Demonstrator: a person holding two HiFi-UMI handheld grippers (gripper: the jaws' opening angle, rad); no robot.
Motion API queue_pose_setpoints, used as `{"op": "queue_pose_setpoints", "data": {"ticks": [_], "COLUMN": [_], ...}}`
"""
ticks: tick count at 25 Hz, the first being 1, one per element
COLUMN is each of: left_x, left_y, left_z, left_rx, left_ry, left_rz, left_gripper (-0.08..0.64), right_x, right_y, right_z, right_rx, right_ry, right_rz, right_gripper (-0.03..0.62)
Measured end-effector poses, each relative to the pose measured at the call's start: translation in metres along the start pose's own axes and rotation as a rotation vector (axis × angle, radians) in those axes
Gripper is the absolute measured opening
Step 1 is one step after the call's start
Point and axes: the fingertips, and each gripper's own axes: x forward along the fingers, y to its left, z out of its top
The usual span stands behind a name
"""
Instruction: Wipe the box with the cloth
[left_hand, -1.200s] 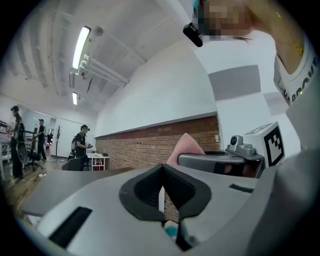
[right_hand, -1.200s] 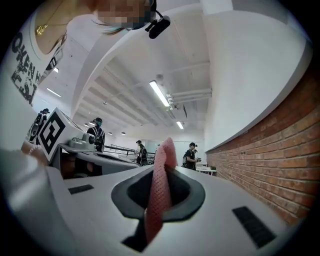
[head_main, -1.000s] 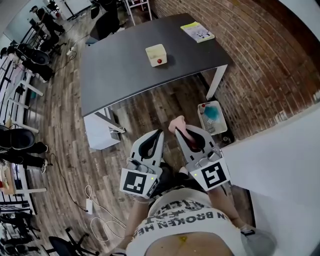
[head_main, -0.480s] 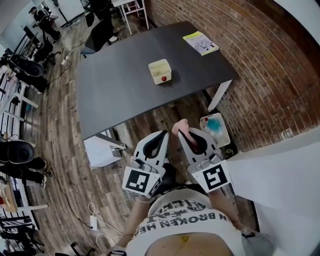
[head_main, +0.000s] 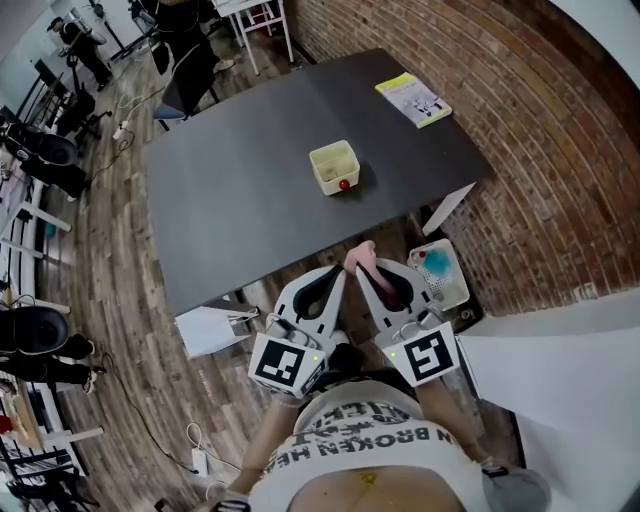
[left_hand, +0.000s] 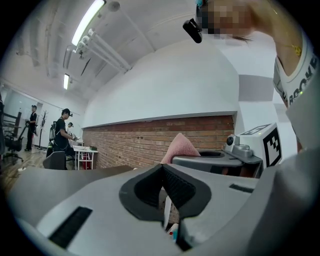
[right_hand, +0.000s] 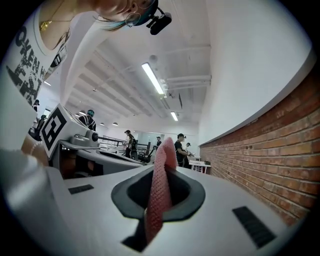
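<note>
- Head view: box (head_main: 334, 167) sits mid-counter (head_main: 230, 190), at 12 o'clock from both grippers and well apart from them. Left gripper (head_main: 333, 276) and right gripper (head_main: 368, 275) are side by side, off the counter's near edge.
- Left gripper view: jaws pressed together, nothing between.
- Right gripper view: jaws clamped on the pink cloth (right_hand: 159, 185), its fold sticking out past the tips.

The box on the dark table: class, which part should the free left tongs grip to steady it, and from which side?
Probably its left wall, from above with the left tongs. The box stands upright and looks open-topped, so a thin rim fits between the jaws; the left side keeps clear of the red knob at its near edge.
</note>
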Motion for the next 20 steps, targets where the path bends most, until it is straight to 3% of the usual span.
{"op": "queue_pose_setpoints", "data": {"ticks": [11,20], "left_x": [0.019,0.082], "left_y": [0.048,0.097], "left_z": [0.003,0.004], "left_rx": [-0.018,-0.028], "left_ry": [-0.013,-0.004], "left_rz": [-0.017,0.047], "left_gripper": [0.006,0.006], "right_x": [0.047,0.111], "right_y": [-0.014,-0.073], "right_z": [-0.01,-0.02], "right_rx": [0.003,-0.009], "right_ry": [0.033,0.027], "right_rz": [-0.023,0.046], "right_gripper": [0.017,0.017]}}
